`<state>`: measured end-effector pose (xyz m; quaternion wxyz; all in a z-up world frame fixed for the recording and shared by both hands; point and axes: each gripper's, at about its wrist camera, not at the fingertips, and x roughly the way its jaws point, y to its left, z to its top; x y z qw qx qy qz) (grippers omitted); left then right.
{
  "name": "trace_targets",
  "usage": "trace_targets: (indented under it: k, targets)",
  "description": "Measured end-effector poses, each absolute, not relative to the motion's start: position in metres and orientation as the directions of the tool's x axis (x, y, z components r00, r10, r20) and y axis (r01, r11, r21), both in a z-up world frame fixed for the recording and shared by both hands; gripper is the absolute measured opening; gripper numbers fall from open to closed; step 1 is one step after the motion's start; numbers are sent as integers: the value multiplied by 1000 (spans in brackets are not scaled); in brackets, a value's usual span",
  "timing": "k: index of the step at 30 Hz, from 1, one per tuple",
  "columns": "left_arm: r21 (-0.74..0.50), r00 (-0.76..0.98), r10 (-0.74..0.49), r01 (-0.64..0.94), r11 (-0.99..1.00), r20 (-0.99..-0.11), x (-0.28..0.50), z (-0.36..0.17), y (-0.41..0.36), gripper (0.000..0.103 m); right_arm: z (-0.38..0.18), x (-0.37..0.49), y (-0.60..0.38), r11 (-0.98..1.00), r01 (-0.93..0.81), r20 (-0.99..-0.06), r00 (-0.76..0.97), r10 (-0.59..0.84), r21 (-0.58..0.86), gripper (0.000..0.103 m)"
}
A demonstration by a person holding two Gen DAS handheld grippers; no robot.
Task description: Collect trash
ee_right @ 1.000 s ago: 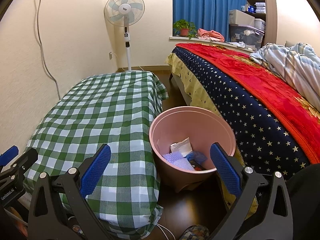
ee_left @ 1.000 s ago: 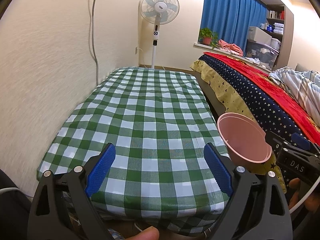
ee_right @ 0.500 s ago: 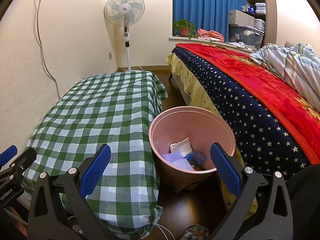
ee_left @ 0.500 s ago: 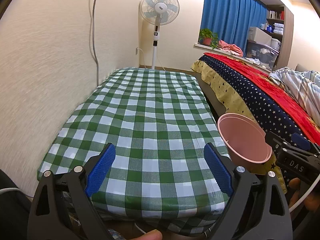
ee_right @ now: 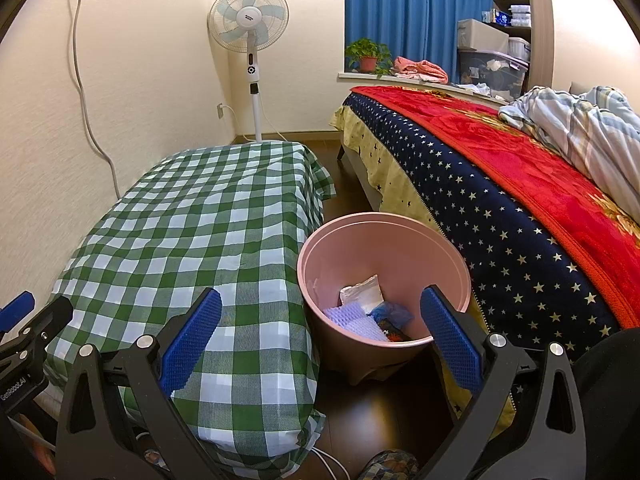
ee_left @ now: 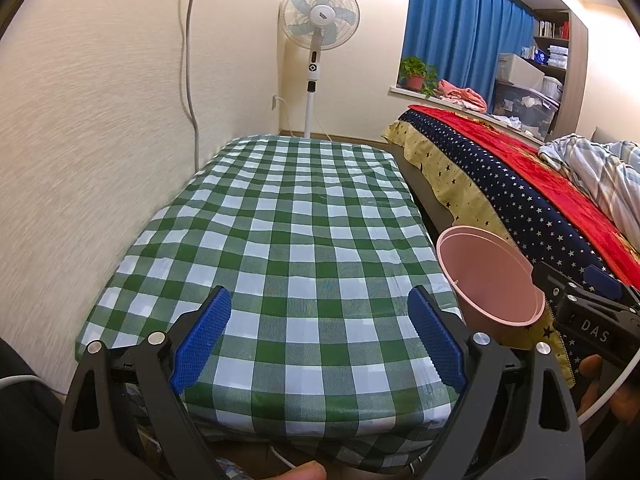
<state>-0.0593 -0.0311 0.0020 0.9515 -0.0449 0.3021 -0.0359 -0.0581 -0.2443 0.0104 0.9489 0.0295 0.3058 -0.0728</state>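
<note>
The left tool [ee_left: 318, 336] is held wide apart above the near end of the desk [ee_left: 304, 216], which is covered with a green checked cloth, and nothing is grasped in it. The right tool [ee_right: 320, 332] is also spread wide and empty, held over the pink bin [ee_right: 382, 232]. The bin is placed on the floor between the desk and the bed [ee_right: 500, 200]. Trash [ee_right: 368, 312] is seen at its bottom: white, purple and blue pieces.
</note>
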Motion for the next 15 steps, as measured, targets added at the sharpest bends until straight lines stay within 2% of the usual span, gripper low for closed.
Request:
trace_targets:
  k: [15]
  targets:
    - [-108, 804, -81, 20, 994, -589, -58, -3, -28, 87, 10, -58, -245, 988, 156, -584, 803, -120, 11, 98]
